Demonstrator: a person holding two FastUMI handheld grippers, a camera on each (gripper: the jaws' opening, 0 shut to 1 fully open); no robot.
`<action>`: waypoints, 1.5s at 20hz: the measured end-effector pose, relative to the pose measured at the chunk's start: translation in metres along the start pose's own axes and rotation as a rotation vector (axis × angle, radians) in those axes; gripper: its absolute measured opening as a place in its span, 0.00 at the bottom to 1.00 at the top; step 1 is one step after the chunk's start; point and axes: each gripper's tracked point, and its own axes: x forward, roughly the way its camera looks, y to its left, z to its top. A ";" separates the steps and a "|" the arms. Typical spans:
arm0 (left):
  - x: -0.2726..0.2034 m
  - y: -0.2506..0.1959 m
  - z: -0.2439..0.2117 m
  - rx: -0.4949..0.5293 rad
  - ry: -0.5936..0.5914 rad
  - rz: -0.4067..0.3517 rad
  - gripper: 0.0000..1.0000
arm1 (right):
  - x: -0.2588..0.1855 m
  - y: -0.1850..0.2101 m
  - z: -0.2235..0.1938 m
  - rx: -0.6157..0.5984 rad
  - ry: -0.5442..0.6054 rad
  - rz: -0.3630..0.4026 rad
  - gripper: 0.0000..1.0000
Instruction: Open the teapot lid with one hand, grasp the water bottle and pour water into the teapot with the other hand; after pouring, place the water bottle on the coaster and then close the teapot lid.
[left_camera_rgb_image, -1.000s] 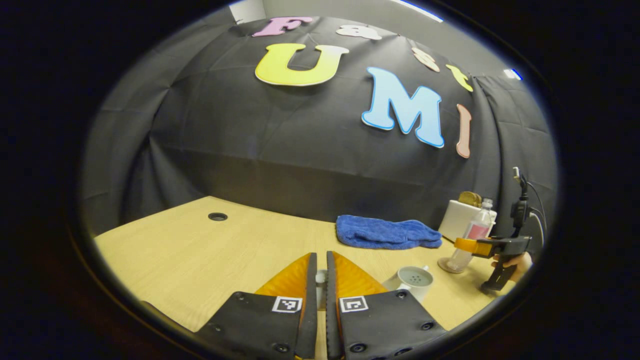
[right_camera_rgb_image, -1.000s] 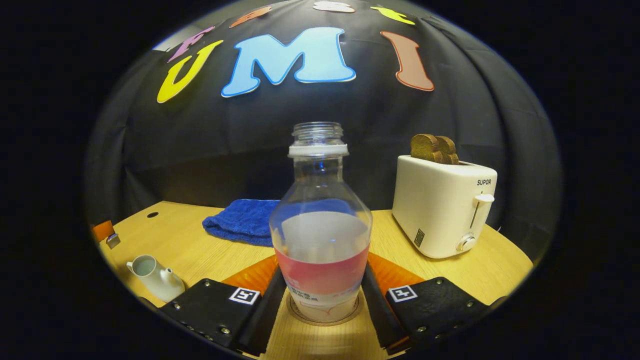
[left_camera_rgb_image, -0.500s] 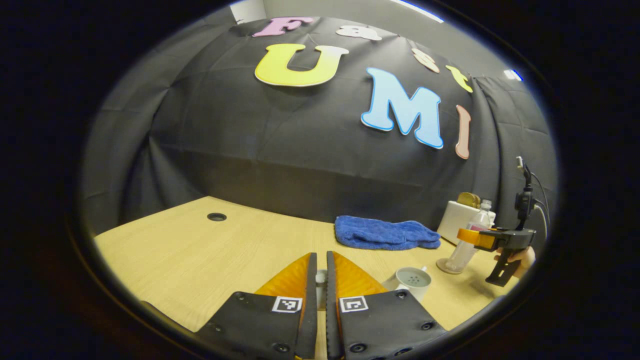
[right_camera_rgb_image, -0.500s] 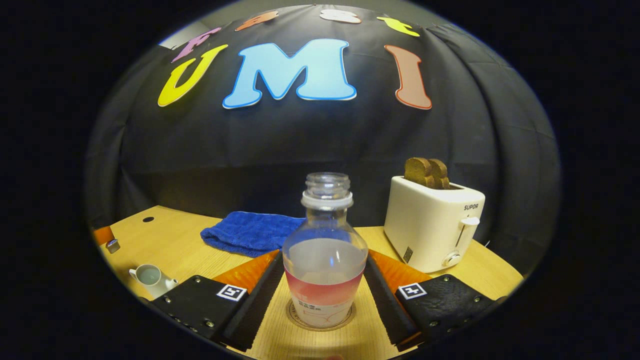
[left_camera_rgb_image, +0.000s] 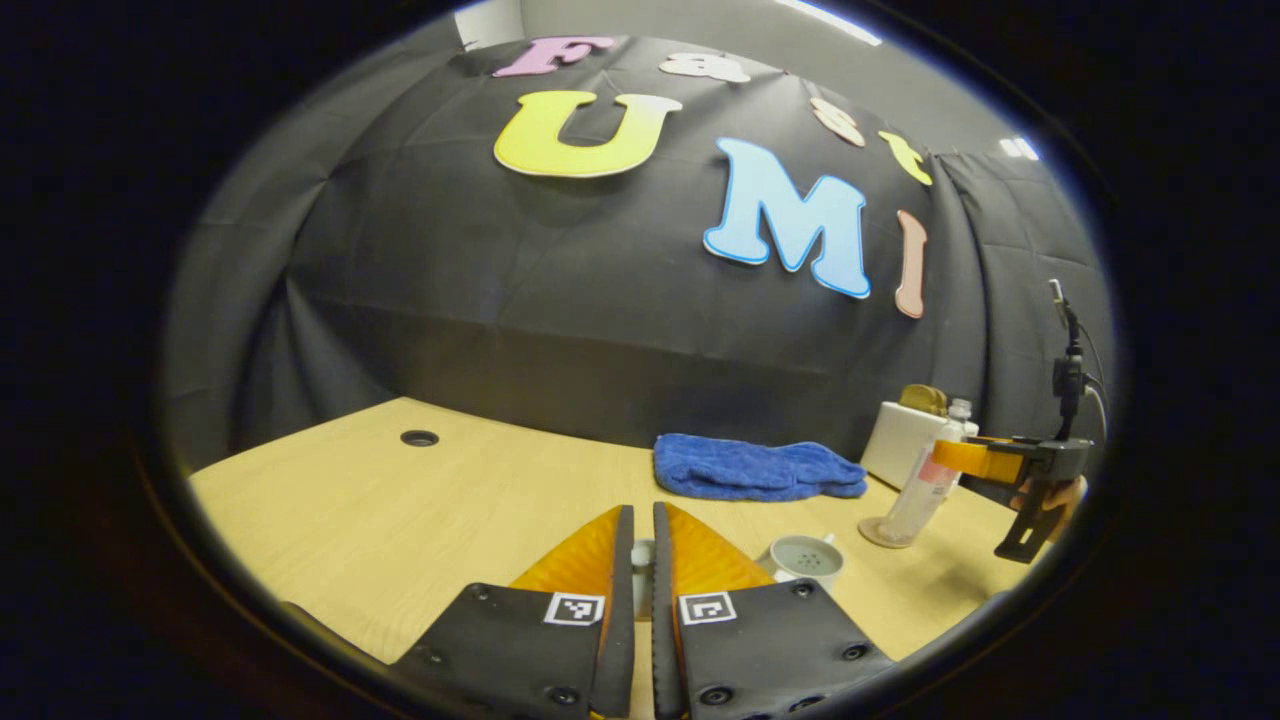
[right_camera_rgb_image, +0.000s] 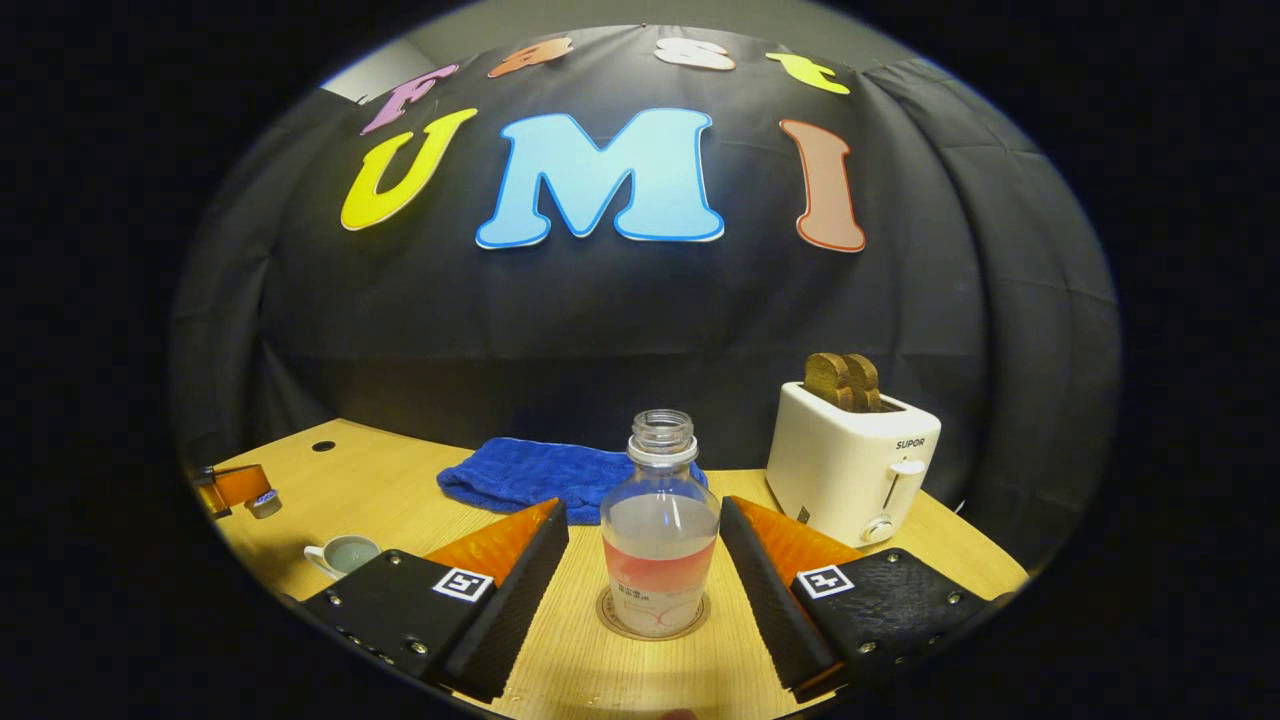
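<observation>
Wooden bench (right_camera_rgb_image: 420, 490): water bottle (right_camera_rgb_image: 660, 520) upright on coaster (right_camera_rgb_image: 652, 618) toward right edge, teapot (left_camera_rgb_image: 803, 556) uncovered mid-bench. Right gripper (right_camera_rgb_image: 645, 570) released, fingers flanking bottle untouching. Left gripper (left_camera_rgb_image: 641, 575) clenched on lid (left_camera_rgb_image: 641, 552). Judged: pouring, placing done; closing left

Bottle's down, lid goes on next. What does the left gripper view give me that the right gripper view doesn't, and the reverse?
Left gripper view: the left gripper shut on the lid, the strainer holes inside the open teapot, and the hand holding the right gripper. Right gripper view: the coaster under the bottle, the bottle's water level, and that gripper's two fingers standing clear of the bottle. Both: teapot, bottle, blue towel and toaster on the table.
</observation>
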 end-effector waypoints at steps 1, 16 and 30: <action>-0.001 -0.003 0.000 -0.001 -0.003 -0.007 0.13 | -0.007 0.002 0.001 -0.004 -0.010 0.002 0.95; -0.007 -0.047 0.007 0.018 -0.005 -0.080 0.13 | -0.088 -0.003 -0.024 0.079 -0.040 -0.031 0.95; 0.047 -0.129 -0.018 0.166 0.034 -0.103 0.14 | -0.115 0.005 -0.044 0.015 -0.060 -0.006 0.95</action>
